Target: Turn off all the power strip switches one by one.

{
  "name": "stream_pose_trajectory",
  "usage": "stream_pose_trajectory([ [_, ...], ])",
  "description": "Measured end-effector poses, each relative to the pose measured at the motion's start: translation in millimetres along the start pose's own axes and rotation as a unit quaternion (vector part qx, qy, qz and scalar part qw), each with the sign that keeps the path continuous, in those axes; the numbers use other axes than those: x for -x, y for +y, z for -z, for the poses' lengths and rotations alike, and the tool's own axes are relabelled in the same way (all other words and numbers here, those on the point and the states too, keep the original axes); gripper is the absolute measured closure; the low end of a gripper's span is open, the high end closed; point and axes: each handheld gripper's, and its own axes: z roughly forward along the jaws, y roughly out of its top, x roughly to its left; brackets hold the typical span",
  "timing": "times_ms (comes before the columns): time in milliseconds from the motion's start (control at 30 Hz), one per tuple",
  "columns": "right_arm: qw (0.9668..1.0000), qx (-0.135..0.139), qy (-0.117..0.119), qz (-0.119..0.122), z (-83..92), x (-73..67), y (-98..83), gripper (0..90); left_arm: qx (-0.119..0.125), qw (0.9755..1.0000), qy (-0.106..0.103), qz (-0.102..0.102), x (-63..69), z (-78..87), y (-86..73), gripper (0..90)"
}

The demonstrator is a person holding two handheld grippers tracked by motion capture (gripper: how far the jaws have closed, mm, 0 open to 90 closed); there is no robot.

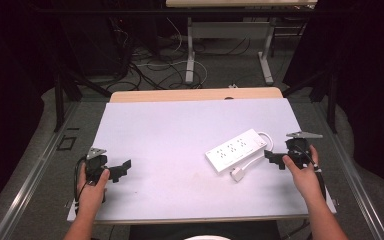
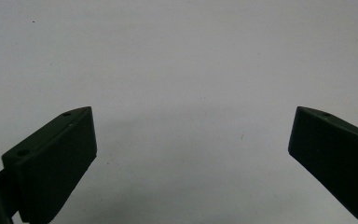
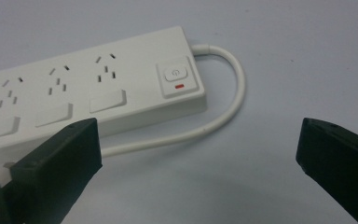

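Jaws of the right gripper (image 3: 198, 149) are spread wide, nothing clamped; jaws of the left gripper (image 2: 191, 154) are likewise held apart over bare surface. All four jaws are seen as matte black blocks with chamfered tips and small screw holes.

The power strip (image 1: 236, 149) is found right of centre on the table (image 1: 170, 130), lying diagonally, just beside the right gripper (image 1: 275, 159) but not touched. It is a flat white plastic bar, glossy, with rounded edges. In the right gripper view three socket groups are visible, each with a blank rectangular panel below, plus a square power button (image 3: 177, 77) with a small red mark at the near end. A round white cable (image 3: 223, 100) is looped out of that end and run back along the strip's side; it ends in a white plug (image 1: 238, 174) lying on the table in front of the strip.

The table top is a smooth, matte, pale sheet with a wooden edge at the far side. The left gripper (image 1: 121, 169) is held well apart from the strip, at the table's left. Nothing is placed between the right gripper and the strip except the cable loop.
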Motion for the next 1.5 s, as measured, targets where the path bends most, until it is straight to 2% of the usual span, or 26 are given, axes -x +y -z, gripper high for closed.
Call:
stream_pose_trajectory([
  [267,0.9997,-0.003,-0.011,-0.023,0.4,15.2,-16.2,0.0,-0.009,1.0,-0.001,0.001,-0.6,0.0,0.0,0.8],
  [333,0.9997,-0.007,-0.01,-0.023,0.1,19.0,-19.8,0.0,-0.003,1.0,-0.001,0.006,-0.6,-0.8,-0.4,0.9],
  [600,0.9985,-0.002,-0.023,-0.05,1.8,29.0,-30.3,0.0,-0.006,1.0,0.0,0.006,-1.4,-0.3,-0.2,0.9],
  [900,0.998,-0.005,-0.031,-0.055,4.6,36.1,-37.8,0.4,-0.007,1.0,0.0,0.005,-1.7,-0.3,-0.3,0.9],
  [1033,0.9984,-0.005,-0.032,-0.047,5.3,38.7,-40.1,0.5,-0.007,1.0,0.0,0.004,-1.8,-0.4,-0.4,1.0],
  [1500,0.9981,-0.008,-0.032,-0.053,6.0,39.0,-43.2,0.6,-0.008,1.0,0.0,0.004,-2.1,-0.3,-0.3,1.0],
])
